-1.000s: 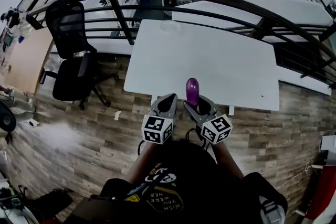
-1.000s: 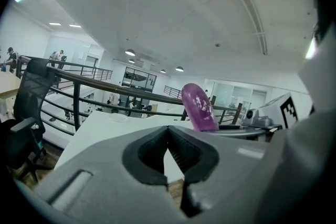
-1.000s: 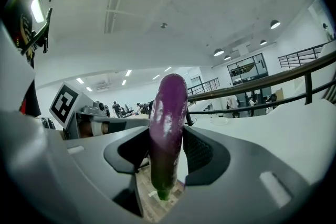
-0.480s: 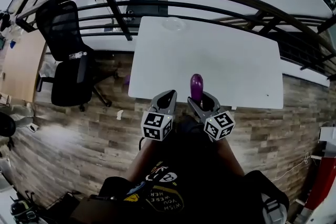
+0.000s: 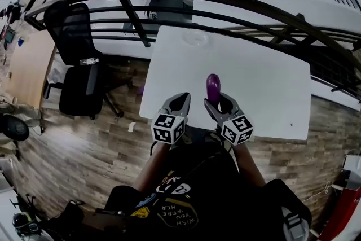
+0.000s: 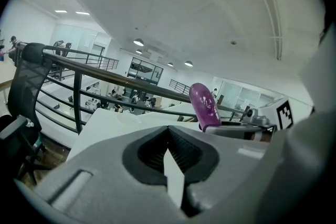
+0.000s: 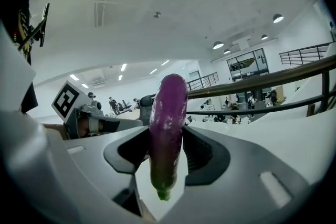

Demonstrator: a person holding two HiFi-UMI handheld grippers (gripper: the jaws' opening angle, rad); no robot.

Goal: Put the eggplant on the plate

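Item 1: eggplant (image 7: 168,128), upright, over the near edge of the bench (image 5: 265,82). My right gripper (image 5: 219,101) has its fingers clamped on the lower half, likely so the body clears for setting down.

Item 2: left gripper (image 5: 178,102), fingers closed on nothing, idle alongside.

Item 3: plate (image 5: 195,38), apparently the faint clear disc at the far edge, well apart from the eggplant.

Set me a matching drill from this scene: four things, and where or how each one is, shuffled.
1 eggplant
2 left gripper
3 plate
4 office chair

A on the floor, left of the table
B near the table's far edge
C clamped in the right gripper
D jaws together, nothing held

Pairs: 1-C, 2-D, 3-B, 4-A
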